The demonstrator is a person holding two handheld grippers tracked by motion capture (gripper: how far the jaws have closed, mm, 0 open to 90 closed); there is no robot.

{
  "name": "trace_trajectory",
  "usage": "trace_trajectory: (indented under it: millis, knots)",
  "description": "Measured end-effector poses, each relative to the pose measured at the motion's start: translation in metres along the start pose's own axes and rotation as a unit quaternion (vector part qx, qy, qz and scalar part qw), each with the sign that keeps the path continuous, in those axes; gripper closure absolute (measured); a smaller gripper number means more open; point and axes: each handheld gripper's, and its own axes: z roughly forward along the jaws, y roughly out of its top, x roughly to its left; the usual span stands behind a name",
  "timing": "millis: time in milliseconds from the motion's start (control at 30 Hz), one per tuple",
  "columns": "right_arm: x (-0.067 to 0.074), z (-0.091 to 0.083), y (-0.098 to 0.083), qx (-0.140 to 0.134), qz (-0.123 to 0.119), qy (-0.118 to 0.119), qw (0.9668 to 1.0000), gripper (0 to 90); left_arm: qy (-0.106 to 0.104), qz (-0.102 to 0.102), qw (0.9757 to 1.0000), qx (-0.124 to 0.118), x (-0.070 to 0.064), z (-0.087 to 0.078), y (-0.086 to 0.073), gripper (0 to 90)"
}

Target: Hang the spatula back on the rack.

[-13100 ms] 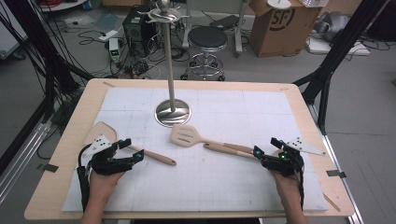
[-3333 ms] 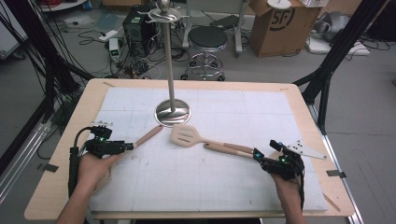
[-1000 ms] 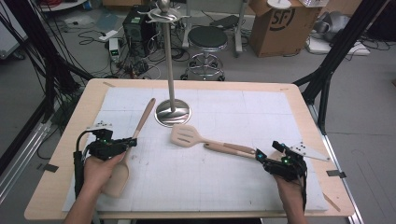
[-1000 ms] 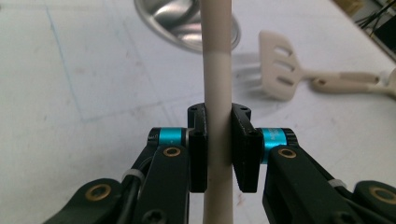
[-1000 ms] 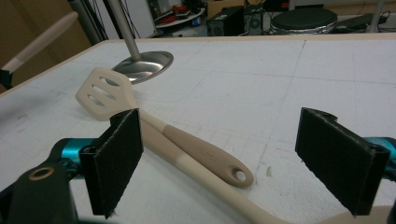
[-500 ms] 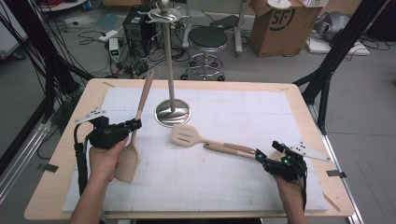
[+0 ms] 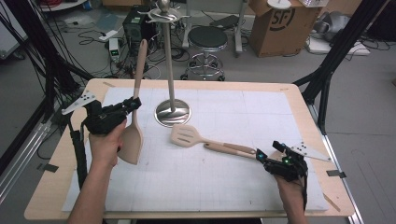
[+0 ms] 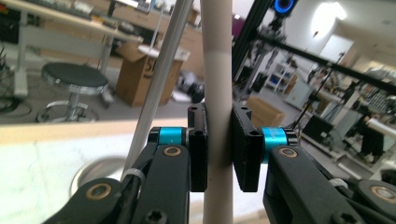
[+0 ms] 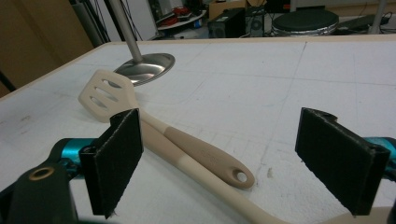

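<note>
My left gripper [image 7: 127, 108] is shut on a beige solid spatula [image 7: 131, 142] and holds it nearly upright above the table's left side, blade down and handle tip up beside the stand's top. In the left gripper view both pads of my left gripper [image 8: 218, 154] clamp the cream handle [image 8: 218, 84]. The steel hook stand [image 7: 171, 65] rises just right of it. A slotted spatula [image 7: 186, 136] lies flat on the white mat, handle toward my right gripper [image 7: 260, 157]. My right gripper [image 9: 229, 158] is open, with the brown handle end [image 9: 210, 156] lying between and beyond its pads.
The stand's round base [image 7: 173, 113] sits at the mat's [image 7: 233, 112] back centre. A second cream shaft [image 9: 205, 179] runs beside the slotted spatula's handle and under my right gripper. Beyond the table are a stool [image 7: 207, 39], a cardboard box [image 7: 278, 23] and cables.
My left gripper has risen with the solid spatula and swung it from a slant to nearly upright, its handle tip now near the stand's top. The right gripper has stayed put.
</note>
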Motion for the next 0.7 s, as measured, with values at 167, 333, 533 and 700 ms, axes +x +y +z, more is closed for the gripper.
trace_trajectory:
  millis: [167, 333, 533, 700]
  knots:
    - [-0.002, -0.001, 0.0, -0.001, 0.004, -0.002, 1.0, 14.2, -0.016, -0.002, 0.9996, -0.023, -0.003, 0.004, 0.011, 78.3]
    - [-0.003, -0.001, 0.0, -0.001, 0.005, -0.003, 1.0, 14.2, -0.019, 0.007, 0.9993, -0.03, -0.009, 0.007, 0.022, 78.3]
    - [-0.002, -0.001, 0.0, 0.001, 0.005, -0.002, 1.0, 14.2, -0.026, 0.008, 0.9991, -0.033, -0.011, 0.012, 0.03, 78.3]
    - [-0.004, -0.002, 0.0, 0.0, 0.007, -0.004, 1.0, 14.2, -0.03, 0.008, 0.9992, -0.026, -0.011, 0.018, 0.035, 78.3]
